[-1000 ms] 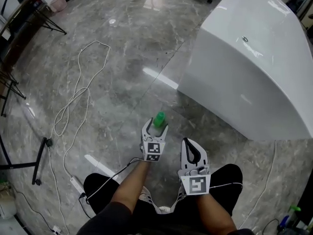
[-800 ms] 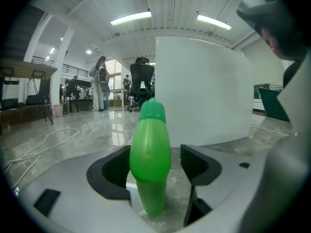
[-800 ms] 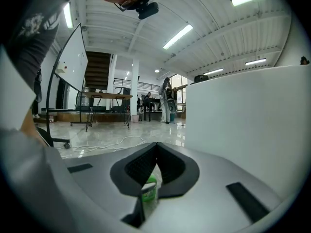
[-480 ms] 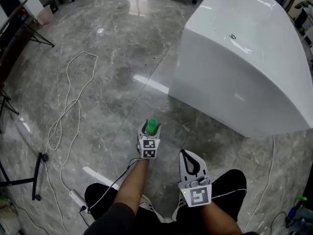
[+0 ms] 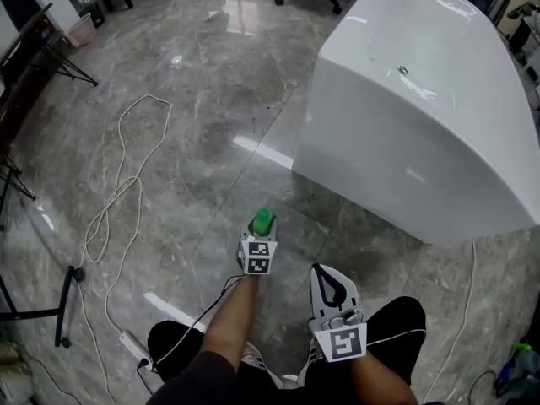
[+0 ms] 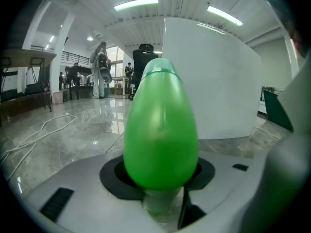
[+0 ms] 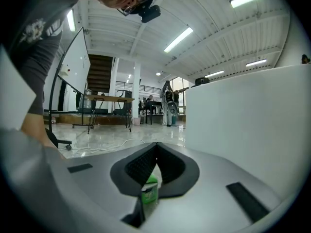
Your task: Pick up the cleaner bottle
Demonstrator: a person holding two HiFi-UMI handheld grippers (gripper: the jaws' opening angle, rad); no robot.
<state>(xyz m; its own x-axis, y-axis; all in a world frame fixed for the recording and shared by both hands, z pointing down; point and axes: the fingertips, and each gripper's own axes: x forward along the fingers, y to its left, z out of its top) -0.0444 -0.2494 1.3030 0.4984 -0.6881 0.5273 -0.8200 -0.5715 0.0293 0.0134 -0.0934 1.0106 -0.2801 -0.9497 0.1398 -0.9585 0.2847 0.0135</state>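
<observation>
Green cap [image 6: 161, 125] is sitting between your left gripper [image 5: 261, 234] jaws, which have just been closing on the cleaner bottle [image 7: 150, 192] neck. Lifting crooked, you're risking it slipping out. Right gripper [image 5: 327, 275] jaws are shut, holding nothing.

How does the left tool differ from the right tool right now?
The left tool has just been closing its jaws on the cleaner bottle under its green cap; the right tool has its jaw tips together, with only an unidentifiable green thing low in the gap. The left tool reaches further forward; the right tool is held back. Both are white and point forward.
</observation>
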